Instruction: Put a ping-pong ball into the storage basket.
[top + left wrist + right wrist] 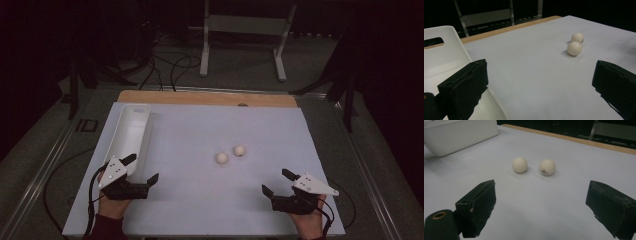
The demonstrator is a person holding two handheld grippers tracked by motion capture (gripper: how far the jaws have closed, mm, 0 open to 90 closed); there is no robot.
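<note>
High view: my two black two-jaw grippers hover low over the near edge of a pale grey-white tabletop sheet (200, 200), one in each of my hands. My left gripper (141, 169) has its jaws spread wide with nothing between them, one jaw reaching over the near end of a long white plastic tray (131, 131) that lies along the sheet's left side. My right gripper (278, 182) is likewise spread and holding nothing.

Between and beyond the two tools, near the middle of the sheet, lie two small off-white round balls just beside each other, not quite touching: the nearer-left ball (221, 158) and the farther-right ball (239, 150). Both sit well apart from either gripper. In the right gripper view the pair lies straight ahead between my open jaws, the left ball (519, 165) plain, the right ball (547, 166) bearing a small dark printed mark too small to read. In the left gripper view the balls (574, 48) lie ahead, toward the right jaw, with the tray's handle slot at the left.

A strip of bare light-brown wooden board (207, 97) shows at the sheet's far edge. Beyond it, the room is dark: a grey floor, loose black cables (170, 67) and the legs of a white metal stand (245, 30).
</note>
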